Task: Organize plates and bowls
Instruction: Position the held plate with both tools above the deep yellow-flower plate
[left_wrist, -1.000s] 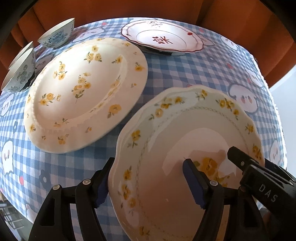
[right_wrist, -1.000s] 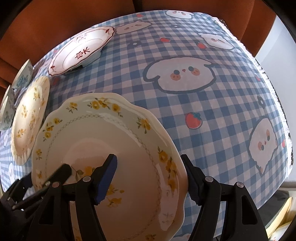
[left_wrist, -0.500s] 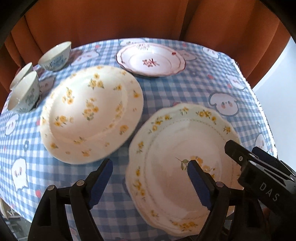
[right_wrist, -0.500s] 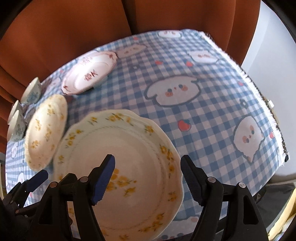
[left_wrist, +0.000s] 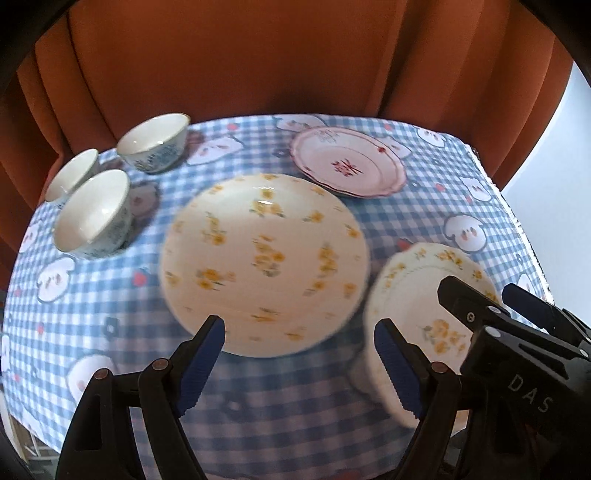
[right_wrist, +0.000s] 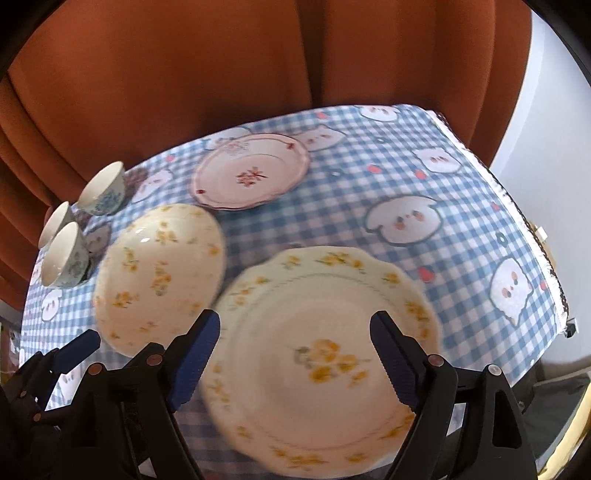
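Tablecloth (left_wrist: 258, 406): blue-and-white check with cartoon animal faces and small strawberries, covering the whole tabletop; orange curtain (left_wrist: 258, 55) behind its far edge.

Scalloped plate (right_wrist: 325, 354): cream, yellow flowers round the rim and one spray in the well. Lies flat near the front edge of the tabletop, toward the right-hand front corner. Blurred in both views.

Round plate (left_wrist: 264, 262): cream, scattered yellow flowers, plain rim. Lies near the middle of the tabletop, just beside the scalloped plate on its left; whether the two rims touch cannot be told through the blur.

Red-trimmed plate (left_wrist: 347, 162): white, wavy red edge, red motif in the centre. Sits by the far edge, close behind the round plate.

Three bowls, white inside with blue pattern outside, all upright at the far left corner: far bowl (left_wrist: 155, 146) nearest the curtain; near bowl (left_wrist: 92, 214) and small bowl (left_wrist: 72, 173) close together by the left edge.

Left gripper (left_wrist: 297, 360): jaws have just been opening and stand wide, blue pads bare, nothing between them; it hangs above the cloth at the front edge, between the two yellow-flowered plates.

Right gripper (right_wrist: 295, 358): jaws have just been opening, wide apart, above the scalloped plate without touching it; nothing held.
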